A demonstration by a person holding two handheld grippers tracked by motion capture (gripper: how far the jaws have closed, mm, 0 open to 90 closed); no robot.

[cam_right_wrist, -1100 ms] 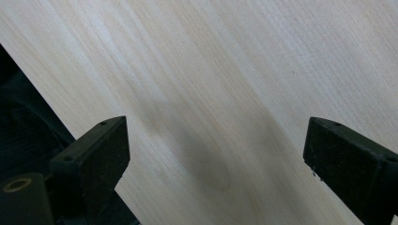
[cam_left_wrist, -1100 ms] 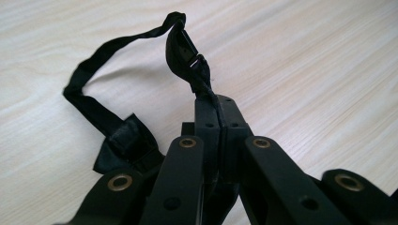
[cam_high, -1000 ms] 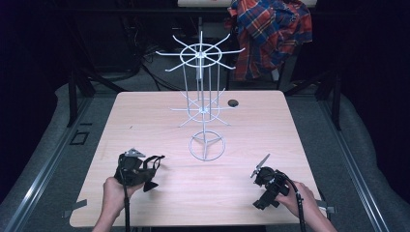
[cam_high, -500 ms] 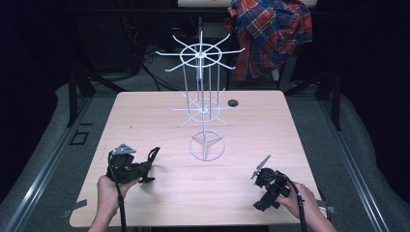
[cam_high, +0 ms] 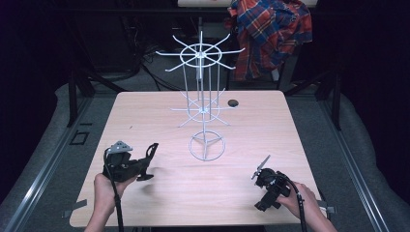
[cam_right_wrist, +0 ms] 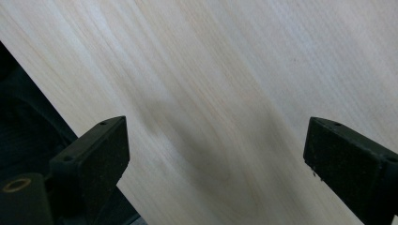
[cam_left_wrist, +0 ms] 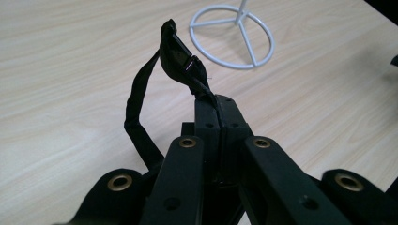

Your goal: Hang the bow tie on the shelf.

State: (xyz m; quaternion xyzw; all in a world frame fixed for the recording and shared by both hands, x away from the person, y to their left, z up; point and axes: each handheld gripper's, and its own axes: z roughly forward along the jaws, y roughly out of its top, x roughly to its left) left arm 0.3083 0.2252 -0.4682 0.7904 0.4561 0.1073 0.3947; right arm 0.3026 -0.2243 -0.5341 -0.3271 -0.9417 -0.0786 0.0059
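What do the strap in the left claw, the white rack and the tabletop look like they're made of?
Strap: black and matte, bending in a limp loop with a stiffer glossy piece at its end, likely fabric or rubber. Rack: thin white rods and rings, probably painted or coated metal wire. Tabletop: pale wood grain, smooth and even, possibly laminate rather than solid wood.

text: none legible | labels: none; brands: none | numbers: none; signs: none

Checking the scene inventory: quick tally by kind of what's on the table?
White wire rack: 1
Black watch (in left hand-held gripper): 1
Small dark round thing, too small to identify: 1
Total: 3
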